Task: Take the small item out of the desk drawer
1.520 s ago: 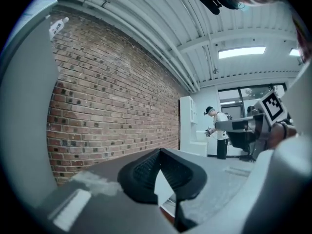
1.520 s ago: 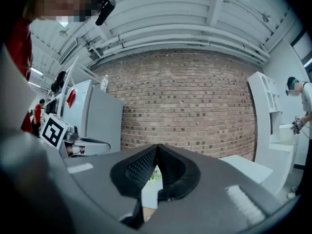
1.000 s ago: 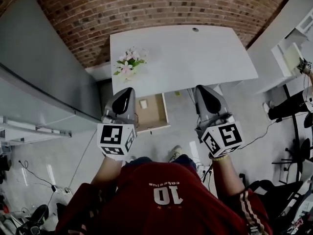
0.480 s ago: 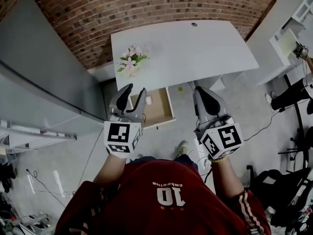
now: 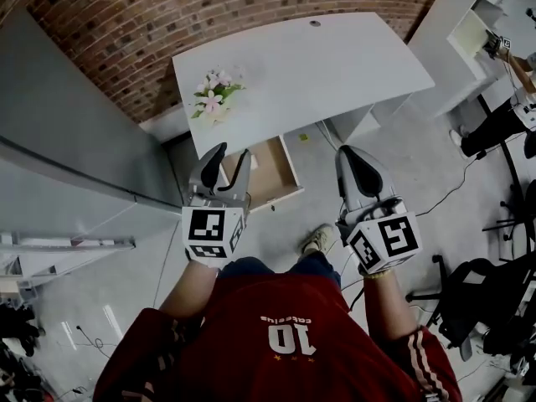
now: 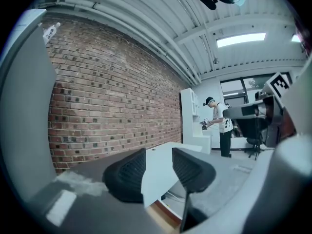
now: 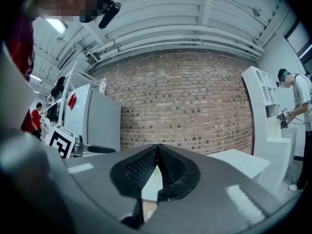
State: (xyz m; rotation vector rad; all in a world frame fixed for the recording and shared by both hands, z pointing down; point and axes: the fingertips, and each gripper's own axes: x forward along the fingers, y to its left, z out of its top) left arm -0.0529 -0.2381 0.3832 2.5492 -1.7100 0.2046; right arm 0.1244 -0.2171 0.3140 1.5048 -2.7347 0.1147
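While left claw [image 5: 232, 154], just opening, grips nothing, one drawer [image 5: 273, 174] juts out

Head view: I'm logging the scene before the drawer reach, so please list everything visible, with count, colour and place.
desk: one, white, against the brick wall
brick wall: one, red-brown, behind the desk
flowers: one bunch, pink and white, desk's left end
drawer: one, wooden inside, pulled open under the desk
small item: one, pale, in the drawer; too small to identify
office chair: at least one, black, floor at right
another person: one, dark trousers, far right
left gripper: one, grey, before the drawer's left side; fingers apart, just been opening, nothing between them
right gripper: one, grey, right of the drawer; fingers together, empty
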